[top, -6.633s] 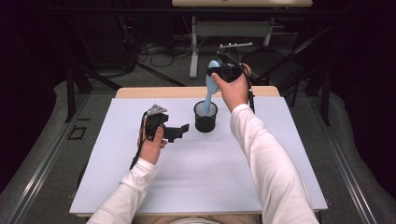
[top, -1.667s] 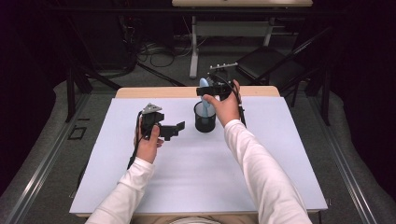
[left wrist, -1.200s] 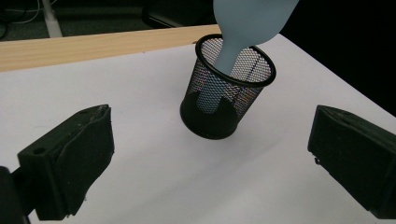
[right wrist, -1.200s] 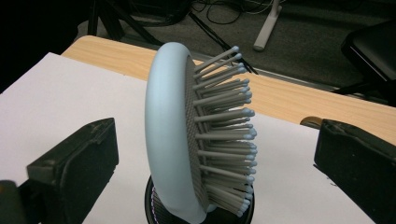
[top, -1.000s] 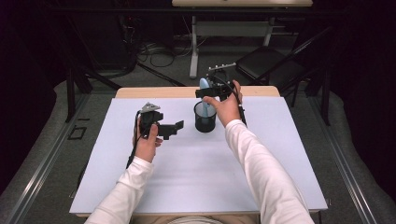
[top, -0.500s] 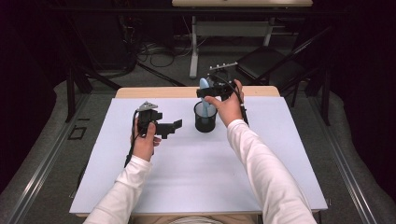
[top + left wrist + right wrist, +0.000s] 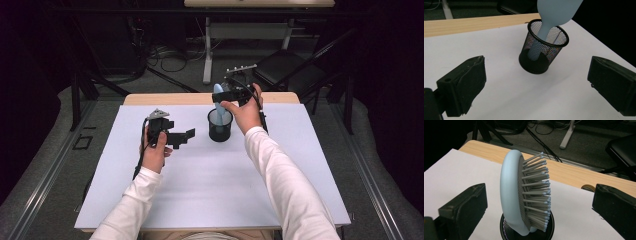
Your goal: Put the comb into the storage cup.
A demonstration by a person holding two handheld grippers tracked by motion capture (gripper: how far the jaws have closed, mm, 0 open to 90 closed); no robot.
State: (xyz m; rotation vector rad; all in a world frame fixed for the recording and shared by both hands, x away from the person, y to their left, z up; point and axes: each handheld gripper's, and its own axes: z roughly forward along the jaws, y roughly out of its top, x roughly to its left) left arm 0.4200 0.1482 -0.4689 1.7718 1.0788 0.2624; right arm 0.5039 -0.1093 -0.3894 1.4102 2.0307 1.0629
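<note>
1. White table covering (image 7: 210, 190) is being shown stretched across the work surface, with a bare wooden edge (image 7: 165, 98) at the far side and dark floor, cables and a chair base being seen beyond it.
2. A black mesh cup (image 7: 220, 125) is being seen standing upright near the far middle of the table.
3. A pale blue hairbrush (image 7: 524, 195) is being held up by the cup, handle down inside the mesh, head rising above the rim, bristles facing the right jaw in the right gripper view.
4. The right gripper (image 7: 231, 94) is being held at the brush head, just above the cup; its jaws are being kept wide apart, one on each side of the head, with clear gaps and no contact being shown.
5. The left gripper (image 7: 182, 137) is being held just to the left of the cup, above the covering, pointing at it; its jaws are being kept spread, with nothing between them.
6. In the left gripper view the brush handle (image 7: 536, 47) is being seen through the mesh, reaching down to the cup's bottom.
</note>
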